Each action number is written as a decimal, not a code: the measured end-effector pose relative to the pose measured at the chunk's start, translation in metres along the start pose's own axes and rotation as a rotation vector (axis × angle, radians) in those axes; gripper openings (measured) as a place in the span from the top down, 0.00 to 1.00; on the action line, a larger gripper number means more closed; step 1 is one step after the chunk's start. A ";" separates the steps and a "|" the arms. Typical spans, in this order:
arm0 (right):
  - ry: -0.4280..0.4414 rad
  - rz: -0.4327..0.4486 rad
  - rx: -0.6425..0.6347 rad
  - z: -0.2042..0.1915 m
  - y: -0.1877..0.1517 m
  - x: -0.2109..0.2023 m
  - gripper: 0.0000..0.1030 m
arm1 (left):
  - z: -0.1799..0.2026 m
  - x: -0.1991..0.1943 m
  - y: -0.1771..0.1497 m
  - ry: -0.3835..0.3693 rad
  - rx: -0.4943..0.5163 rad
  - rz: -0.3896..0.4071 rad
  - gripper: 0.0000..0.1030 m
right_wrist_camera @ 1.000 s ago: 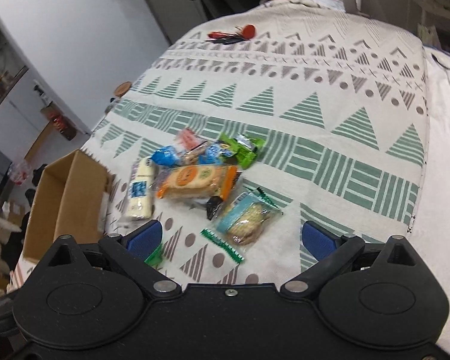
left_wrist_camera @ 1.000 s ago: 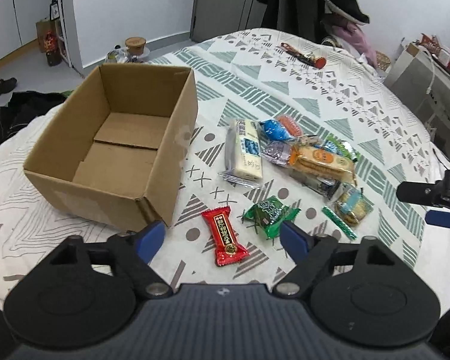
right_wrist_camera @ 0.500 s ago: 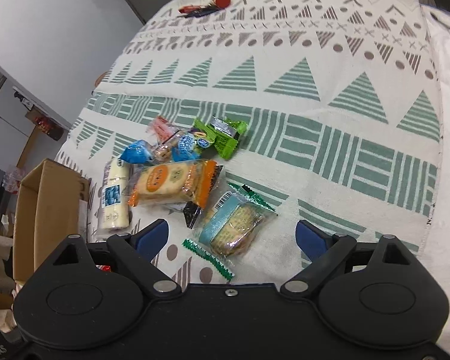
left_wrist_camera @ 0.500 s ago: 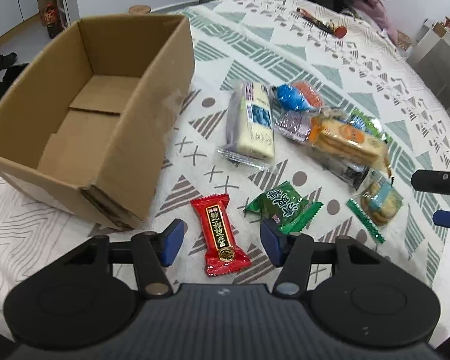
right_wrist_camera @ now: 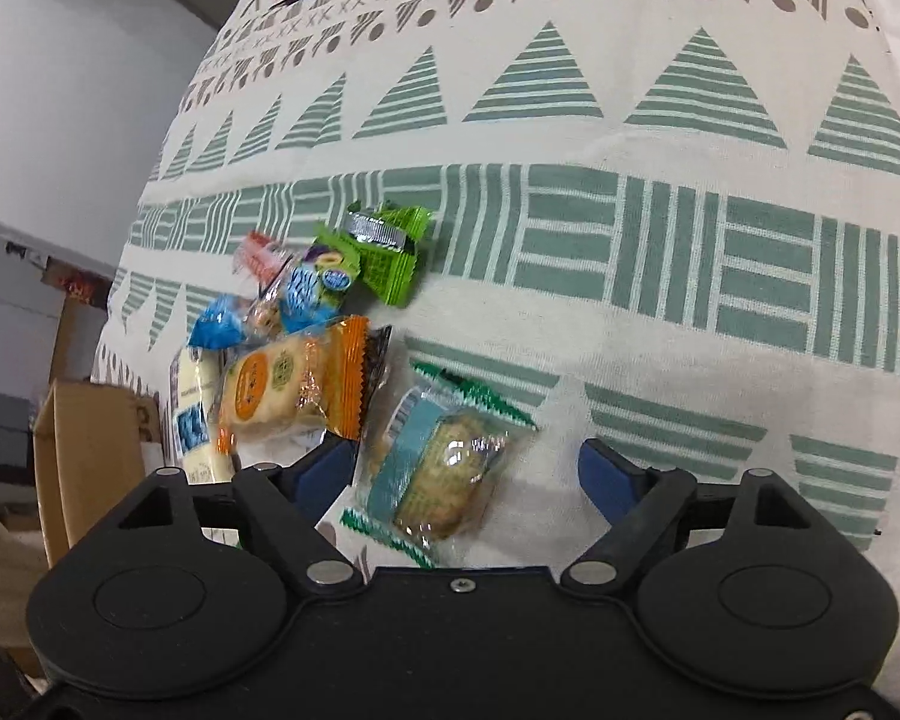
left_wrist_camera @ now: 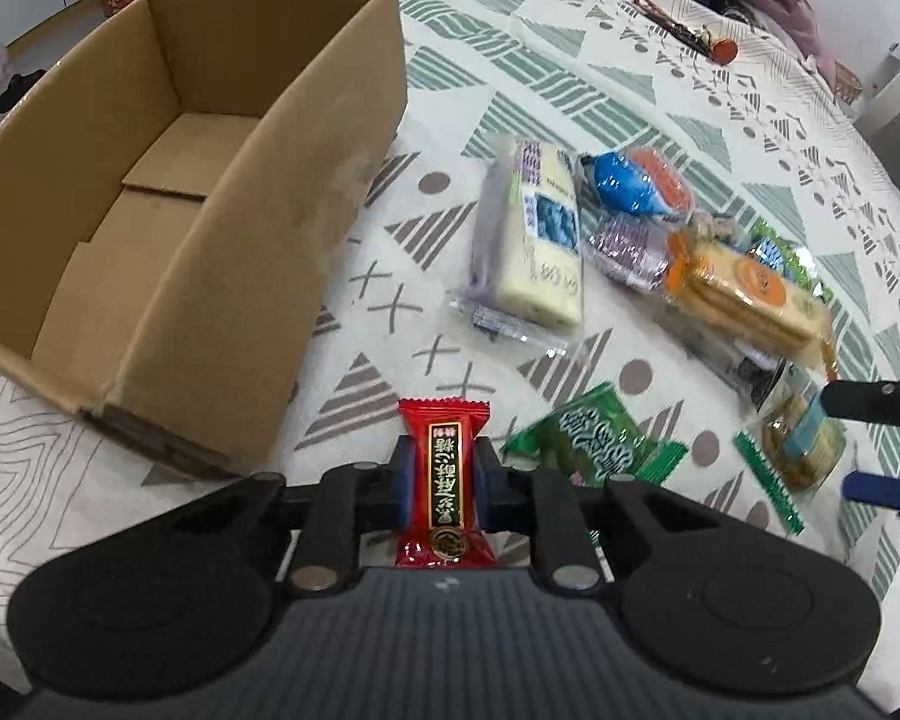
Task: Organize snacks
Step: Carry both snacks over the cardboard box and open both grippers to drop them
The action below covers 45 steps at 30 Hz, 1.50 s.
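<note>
The red snack bar (left_wrist_camera: 444, 480), lying on the patterned bed just beside the cardboard box (left_wrist_camera: 168, 192), looks light and crinkly, so the left gripper (left_wrist_camera: 443, 480) clamps its firm middle, while the right gripper (right_wrist_camera: 468, 468) is closing around the biscuit pack (right_wrist_camera: 438, 474), untouched.

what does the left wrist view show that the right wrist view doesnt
Only the left wrist view shows the left tongs shut on the red candy bar, the dark green packet beside it, and the inside of the cardboard box.

Only the right wrist view shows the right tongs closing around the teal-banded cookie pack, pads not yet touching.

Both show the orange cracker pack, the white bar and the patterned cloth.
</note>
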State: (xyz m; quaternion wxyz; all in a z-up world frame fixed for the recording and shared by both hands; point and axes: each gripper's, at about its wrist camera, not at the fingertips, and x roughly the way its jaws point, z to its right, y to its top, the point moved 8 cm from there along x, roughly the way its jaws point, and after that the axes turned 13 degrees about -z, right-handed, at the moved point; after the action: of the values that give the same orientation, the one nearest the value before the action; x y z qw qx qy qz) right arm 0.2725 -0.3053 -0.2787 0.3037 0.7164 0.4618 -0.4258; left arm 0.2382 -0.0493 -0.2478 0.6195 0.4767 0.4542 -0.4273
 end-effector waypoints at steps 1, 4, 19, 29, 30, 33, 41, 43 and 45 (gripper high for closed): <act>-0.005 -0.001 0.005 0.000 0.002 0.001 0.19 | 0.000 -0.001 0.001 -0.001 -0.002 0.006 0.82; -0.020 -0.002 0.002 -0.004 0.006 0.004 0.19 | -0.001 -0.004 0.002 -0.009 -0.015 0.017 0.82; -0.263 0.034 -0.171 -0.019 -0.007 0.014 0.29 | 0.000 -0.027 0.001 -0.016 -0.014 0.074 0.82; -0.185 0.098 -0.143 -0.011 -0.022 -0.010 0.54 | -0.003 -0.051 -0.003 -0.011 -0.039 0.122 0.82; -0.168 0.107 -0.149 -0.016 -0.024 -0.012 0.54 | -0.004 -0.055 -0.004 -0.011 -0.042 0.131 0.82; -0.118 0.125 -0.179 -0.028 -0.031 -0.022 0.54 | -0.006 -0.069 -0.006 -0.012 -0.043 0.152 0.82; -0.042 0.190 -0.312 -0.079 -0.038 -0.038 0.54 | -0.017 -0.106 -0.006 -0.010 -0.053 0.220 0.82; -0.027 0.198 -0.343 -0.091 -0.041 -0.038 0.54 | -0.021 -0.113 -0.005 -0.008 -0.058 0.231 0.82; -0.015 0.201 -0.376 -0.102 -0.044 -0.037 0.54 | -0.026 -0.119 -0.005 -0.004 -0.065 0.241 0.82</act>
State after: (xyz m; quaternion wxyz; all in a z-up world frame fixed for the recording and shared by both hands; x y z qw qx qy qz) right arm 0.2581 -0.2184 -0.2011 0.4765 0.6864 0.4570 -0.3049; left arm 0.2029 -0.0134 -0.1367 0.6825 0.5066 0.4059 -0.3358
